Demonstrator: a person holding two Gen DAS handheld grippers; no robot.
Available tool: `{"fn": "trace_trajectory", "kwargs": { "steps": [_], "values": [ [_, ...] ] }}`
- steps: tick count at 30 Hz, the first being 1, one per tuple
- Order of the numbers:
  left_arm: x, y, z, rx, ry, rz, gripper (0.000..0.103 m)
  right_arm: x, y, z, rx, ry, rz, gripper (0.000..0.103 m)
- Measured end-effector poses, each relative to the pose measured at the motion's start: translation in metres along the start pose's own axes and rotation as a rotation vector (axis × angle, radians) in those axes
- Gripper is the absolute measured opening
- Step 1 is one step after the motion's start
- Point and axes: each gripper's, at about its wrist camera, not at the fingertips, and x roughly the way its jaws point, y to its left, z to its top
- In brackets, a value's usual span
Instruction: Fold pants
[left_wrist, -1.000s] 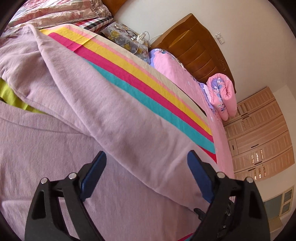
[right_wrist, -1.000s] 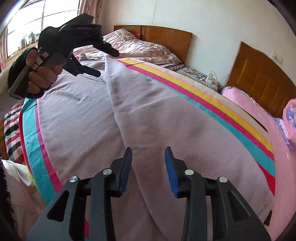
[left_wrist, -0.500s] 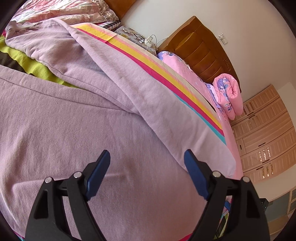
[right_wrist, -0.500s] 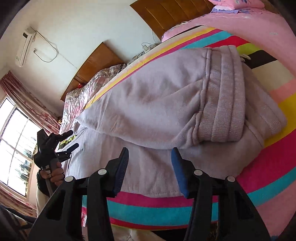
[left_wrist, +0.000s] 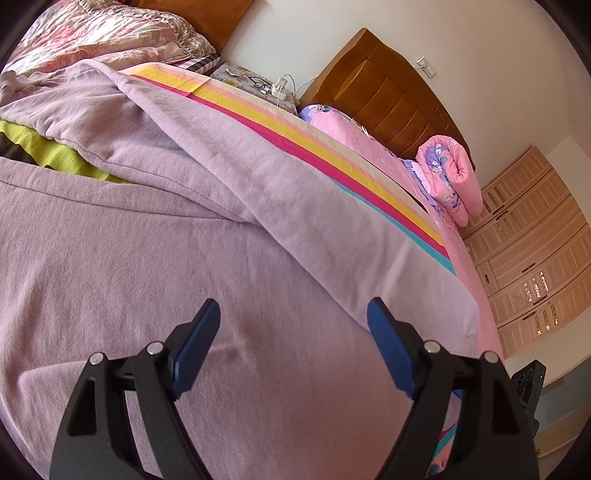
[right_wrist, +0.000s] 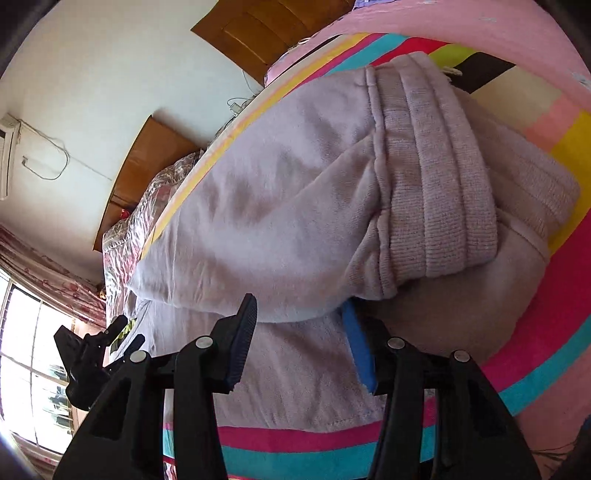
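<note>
The left claw (left_wrist: 293, 339) tilts steeply down over the lilac pants (left_wrist: 155, 258), its blue pads (left_wrist: 197, 347) spread wide apart with only flat cloth showing between them; it is released and grips nothing. In the right wrist view this same claw shows small at the lower left of the frame, dark against the window (right_wrist: 29, 369), and the hand holding it is cut off there.

The right claw (right_wrist: 299, 336) also points down, close over the cloth near the bed's edge. Its pads stand about half apart. A folded lip of the pants sits in the gap between them, and the fabric bulges over the tip of the right-hand pad (right_wrist: 360, 350), hiding it. The left-hand pad is clear of the cloth, so the claw reads as released, not clenched.

The pants lie on the striped bedspread (left_wrist: 369, 173) of the bed. In the left wrist view their long axis runs from the lower part of the frame up to the upper left, where the legs part over a strip of yellow-green stripe (left_wrist: 62, 158). In the right wrist view the ribbed waistband (right_wrist: 443, 184) sits at the right of the frame, doubled over onto the layer beneath, and the legs run away to the left. The leg ends are too small and crumpled to make out. A rolled pink quilt (left_wrist: 450, 177) lies on the neighbouring bed.
</note>
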Motion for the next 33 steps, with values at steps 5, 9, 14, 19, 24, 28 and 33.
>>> {"fn": "trace_trajectory", "kwargs": {
  "steps": [5,9,14,19,24,28,33],
  "values": [
    [0.008,0.004,0.008,-0.038,0.034,-0.042,0.081,0.002,-0.004,0.003,0.064,0.007,0.013,0.049],
    [0.018,0.006,0.025,-0.079,0.053,-0.059,0.079,0.002,-0.002,0.009,0.063,-0.077,-0.016,0.014],
    [0.019,0.020,0.061,-0.173,0.033,-0.066,0.066,-0.022,0.015,0.024,0.000,-0.209,0.052,0.010],
    [0.016,0.032,0.096,-0.218,-0.019,-0.013,0.065,-0.042,0.032,0.045,-0.064,-0.278,0.094,0.010],
    [0.023,0.046,0.120,-0.240,-0.026,0.051,0.065,-0.044,0.035,0.057,-0.067,-0.296,0.122,0.010],
    [0.030,0.062,0.128,-0.285,-0.012,0.088,0.065,-0.043,0.036,0.060,-0.066,-0.290,0.125,0.010],
    [0.046,0.073,0.136,-0.310,0.001,0.070,0.034,-0.043,0.032,0.059,-0.065,-0.277,0.119,0.010]
  ]
}}
